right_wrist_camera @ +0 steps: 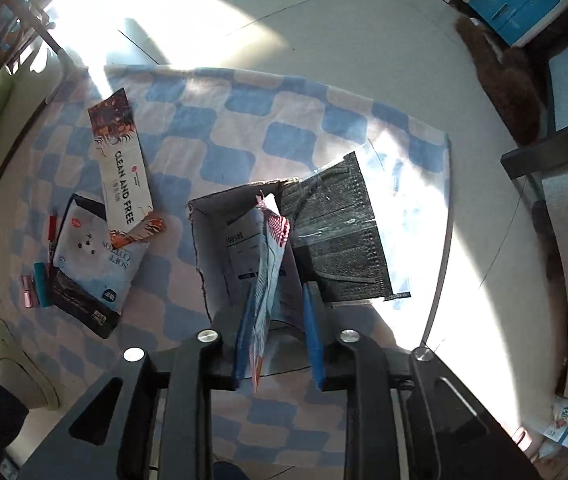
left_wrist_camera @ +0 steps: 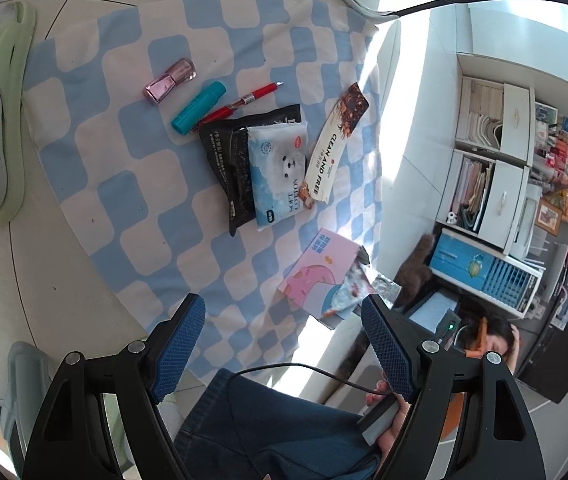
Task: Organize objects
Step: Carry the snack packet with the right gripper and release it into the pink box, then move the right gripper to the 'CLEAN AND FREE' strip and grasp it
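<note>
A blue-and-white checked cloth [left_wrist_camera: 132,168] lies on a pale floor with small things scattered on it. Seen from the left wrist, going left to right: far left lies a pink nail-polish bottle [left_wrist_camera: 170,81], then a teal tube [left_wrist_camera: 198,107], then a red pen [left_wrist_camera: 240,104], each with its long axis slanting from near left to far right, the pen's tip pointing far right. Next come a black pouch [left_wrist_camera: 224,160] and a soft tissue pack [left_wrist_camera: 278,172] lying on top of it, then a long card sleeve [left_wrist_camera: 335,148] printed "CLEAN AND FREE", its length running near to far. Nearer and to the right sits an open cardboard box [left_wrist_camera: 315,272] with a pink printed side. The left gripper [left_wrist_camera: 284,344] hovers near this box with its jaws spread wide and nothing between them. Seen from the right wrist, the right gripper [right_wrist_camera: 276,344] points down over the box [right_wrist_camera: 220,248], jaws partly apart; a thin printed packet [right_wrist_camera: 266,264] stands on edge between them, resting against the left pad, but whether it is pinched cannot be told. The packet looks light, floppy and slick, best taken by its flat faces near the top edge. A bagged black face mask [right_wrist_camera: 335,240] lies just right of the box.
</note>
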`<act>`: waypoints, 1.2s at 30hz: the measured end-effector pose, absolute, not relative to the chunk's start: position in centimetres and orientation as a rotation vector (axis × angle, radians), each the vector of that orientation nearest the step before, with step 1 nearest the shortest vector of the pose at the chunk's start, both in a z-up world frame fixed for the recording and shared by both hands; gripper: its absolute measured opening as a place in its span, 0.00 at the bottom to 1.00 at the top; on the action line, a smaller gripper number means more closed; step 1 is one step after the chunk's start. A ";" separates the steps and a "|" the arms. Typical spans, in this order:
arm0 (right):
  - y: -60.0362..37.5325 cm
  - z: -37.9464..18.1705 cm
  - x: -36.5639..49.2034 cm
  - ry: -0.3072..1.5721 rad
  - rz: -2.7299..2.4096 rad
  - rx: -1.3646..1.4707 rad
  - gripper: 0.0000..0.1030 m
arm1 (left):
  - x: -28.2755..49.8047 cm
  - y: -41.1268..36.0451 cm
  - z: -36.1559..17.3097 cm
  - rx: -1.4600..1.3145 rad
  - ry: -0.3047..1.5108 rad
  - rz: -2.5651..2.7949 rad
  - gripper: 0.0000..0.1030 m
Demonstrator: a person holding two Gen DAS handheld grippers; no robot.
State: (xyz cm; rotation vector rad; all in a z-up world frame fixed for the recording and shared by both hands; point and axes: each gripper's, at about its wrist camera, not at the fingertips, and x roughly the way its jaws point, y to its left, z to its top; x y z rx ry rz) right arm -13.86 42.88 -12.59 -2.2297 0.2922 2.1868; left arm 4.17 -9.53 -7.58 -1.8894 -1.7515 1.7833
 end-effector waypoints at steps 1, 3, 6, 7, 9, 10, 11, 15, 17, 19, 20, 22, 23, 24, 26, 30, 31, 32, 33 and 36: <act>42.5 -12.2 -13.9 0.245 2.200 -2.211 0.56 | 4.2 -9.7 -7.5 -1.900 -1.742 1.801 0.77; 41.4 -11.0 -14.1 0.207 2.282 -2.175 0.62 | 4.2 -10.0 -7.2 -1.924 -1.717 1.844 0.77; 38.3 -9.0 -15.0 0.205 2.438 -2.183 0.78 | 4.3 -10.3 -6.6 -1.964 -1.675 1.900 0.77; 37.0 -8.7 -15.4 0.236 2.486 -2.211 0.83 | 4.3 -10.3 -6.5 -1.981 -1.661 1.912 0.77; 34.4 -8.6 -16.0 0.300 2.550 -2.285 0.94 | 4.3 -10.1 -6.4 -2.021 -1.628 1.923 0.77; 33.0 -8.9 -16.3 0.304 2.554 -2.332 0.94 | 4.2 -10.0 -6.3 -2.040 -1.607 1.926 0.77; 31.7 -9.5 -16.7 0.288 2.543 -2.379 0.94 | 4.1 -9.9 -6.3 -2.060 -1.583 1.933 0.77; 27.6 -13.0 -18.5 0.144 2.420 -2.529 0.94 | 3.7 -9.7 -5.9 -2.133 -1.437 2.015 0.77; 26.3 -15.1 -19.6 0.081 2.335 -2.581 0.94 | 3.6 -9.7 -5.4 -2.164 -1.351 2.062 0.77; 25.5 -17.1 -20.7 0.062 2.245 -2.611 0.94 | 3.4 -9.7 -5.1 -2.190 -1.289 2.093 0.77; 25.1 -17.9 -21.2 0.076 2.218 -2.619 0.94 | 3.3 -9.7 -5.0 -2.195 -1.281 2.099 0.77; 24.4 -19.7 -22.4 0.092 2.164 -2.644 0.95 | 3.2 -10.0 -4.9 -2.187 -1.308 2.095 0.77; 24.2 -20.6 -23.0 0.098 2.137 -2.653 0.95 | 3.2 -10.1 -4.9 -2.183 -1.328 2.089 0.77; 24.0 -21.3 -23.5 0.109 2.120 -2.659 0.95 | 3.2 -10.2 -5.0 -2.181 -1.344 2.082 0.77; 23.7 -22.7 -24.3 0.112 2.106 -2.669 0.96 | 3.2 -10.4 -5.2 -2.182 -1.359 2.067 0.77; 23.1 -25.4 -24.7 0.042 2.031 -2.739 0.99 | 3.5 -11.0 -6.4 -2.195 -1.446 1.978 0.77; 23.2 -25.7 -24.7 0.061 2.018 -2.746 0.99 | 3.4 -11.3 -6.8 -2.196 -1.484 1.951 0.77; 23.3 -25.9 -24.7 0.095 2.016 -2.742 0.99 | 3.4 -11.4 -7.1 -2.198 -1.508 1.934 0.77; 23.4 -26.0 -24.6 0.144 2.028 -2.735 0.99 | 3.3 -11.4 -7.2 -2.200 -1.514 1.928 0.77; 23.4 -25.3 -24.1 0.230 2.122 -2.753 0.75 | 2.8 -11.1 -7.1 -2.211 -1.451 1.939 0.77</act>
